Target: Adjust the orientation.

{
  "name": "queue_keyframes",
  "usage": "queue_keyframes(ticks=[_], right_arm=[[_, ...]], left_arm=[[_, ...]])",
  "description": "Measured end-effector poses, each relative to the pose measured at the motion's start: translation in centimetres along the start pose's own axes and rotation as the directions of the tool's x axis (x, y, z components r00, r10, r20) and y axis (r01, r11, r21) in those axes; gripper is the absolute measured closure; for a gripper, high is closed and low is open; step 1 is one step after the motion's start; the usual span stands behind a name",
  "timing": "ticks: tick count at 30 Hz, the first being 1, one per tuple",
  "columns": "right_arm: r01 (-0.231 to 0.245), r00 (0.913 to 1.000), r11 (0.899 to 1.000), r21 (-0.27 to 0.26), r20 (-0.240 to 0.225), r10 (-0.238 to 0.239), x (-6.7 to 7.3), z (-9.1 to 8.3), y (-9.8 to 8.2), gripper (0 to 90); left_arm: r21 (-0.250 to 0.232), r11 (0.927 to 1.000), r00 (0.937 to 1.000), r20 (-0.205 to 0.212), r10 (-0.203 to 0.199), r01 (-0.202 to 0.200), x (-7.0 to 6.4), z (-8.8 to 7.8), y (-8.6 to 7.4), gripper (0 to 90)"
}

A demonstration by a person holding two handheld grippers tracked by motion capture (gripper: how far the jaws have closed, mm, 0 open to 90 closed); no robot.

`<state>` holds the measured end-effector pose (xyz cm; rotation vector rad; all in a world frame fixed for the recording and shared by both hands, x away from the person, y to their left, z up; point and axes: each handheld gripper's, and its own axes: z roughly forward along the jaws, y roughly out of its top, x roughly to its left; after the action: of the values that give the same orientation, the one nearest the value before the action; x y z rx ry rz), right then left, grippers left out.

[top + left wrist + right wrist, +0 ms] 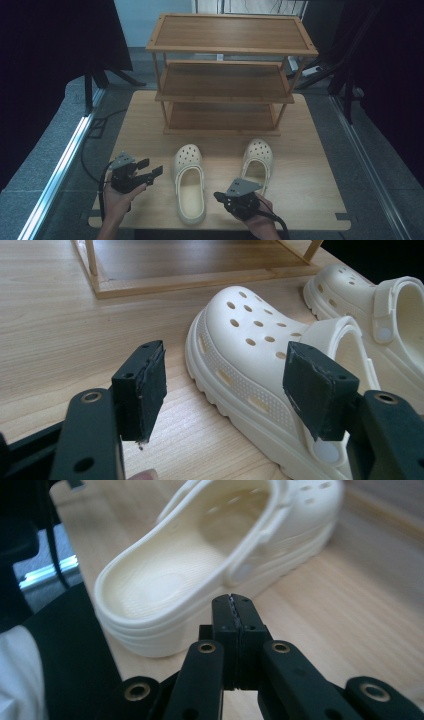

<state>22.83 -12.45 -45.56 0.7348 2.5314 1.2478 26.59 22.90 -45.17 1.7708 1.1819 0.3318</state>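
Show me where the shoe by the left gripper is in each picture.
High view: the cream clog lies bottom centre, right of the left gripper.
Left gripper view: the clog spans centre and right, toe uppermost.
Right gripper view: the clog sits upper middle, heel at left.
Shared landmark: the wooden table beneath it.

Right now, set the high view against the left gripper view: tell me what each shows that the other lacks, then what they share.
High view alone: the whole three-tier wooden rack, the right gripper with its jaws shut on nothing, and both of the person's hands.

Left gripper view alone: the left gripper up close, jaws wide open with nothing between them, and the clog's tread and side vents.

Shared: the two cream clogs, the left clog and the right clog, on the wooden table.
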Motion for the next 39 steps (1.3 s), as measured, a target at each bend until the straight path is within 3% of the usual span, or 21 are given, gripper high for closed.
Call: queue_keyframes(ticks=[4, 10, 17, 21, 27, 32, 36, 37, 39], right_arm=[[0.003, 1.0000, 1.000, 0.030, -0.006, -0.003, 0.6, 0.9, 0.0, 89.7], [0.024, 0.9992, 0.992, 0.122, 0.027, -0.028, 1.8, 3.1, -0.3, 89.7], [0.021, 0.9986, 0.987, 0.159, 0.045, -0.029, 2.2, 4.1, -0.5, 89.8], [-0.001, 1.0000, 0.989, 0.146, 0.007, 0.000, 2.4, 4.3, -0.3, 89.8], [0.000, 0.9998, 0.993, 0.115, -0.018, 0.002, 3.4, 5.8, 0.3, 89.7], [-0.007, 0.9995, 0.995, 0.101, -0.031, 0.010, 3.3, 5.9, 0.4, 89.5], [-0.021, 0.9997, 0.998, 0.059, -0.009, 0.021, 2.5, 4.7, 0.5, 88.3], [-0.048, 0.9988, 0.999, 0.025, 0.010, 0.048, 1.4, 3.3, 0.7, 86.5], [-0.070, 0.9973, 0.998, 0.000, 0.023, 0.070, 0.5, 2.5, 0.6, 85.5]], left_arm=[[-0.002, 1.0000, 1.0000, 0.000, -0.008, 0.008, 0.2, -0.1, 0.1, 34.2], [-0.009, 0.9999, 1.0000, 0.003, -0.008, 0.008, 0.1, -0.5, 0.1, 34.1], [0.008, 0.9999, 0.9999, 0.001, -0.015, 0.014, 0.4, 0.0, -0.2, 34.1], [0.011, 0.9999, 0.9999, 0.003, -0.011, 0.010, 0.3, 0.1, -0.2, 34.0], [0.008, 0.9999, 1.0000, 0.007, -0.007, 0.007, 0.1, -0.1, -0.1, 33.9], [0.011, 0.9999, 0.9999, 0.011, -0.006, 0.006, 0.1, -0.1, -0.1, 33.7], [0.013, 0.9998, 0.9997, 0.014, -0.018, 0.018, -0.1, 0.0, -0.1, 33.5], [0.012, 0.9996, 0.9995, 0.018, -0.025, 0.025, -0.3, 0.0, -0.2, 33.5], [0.022, 0.9997, 0.9999, 0.012, -0.009, 0.009, -1.1, 0.1, -0.2, 33.2]])
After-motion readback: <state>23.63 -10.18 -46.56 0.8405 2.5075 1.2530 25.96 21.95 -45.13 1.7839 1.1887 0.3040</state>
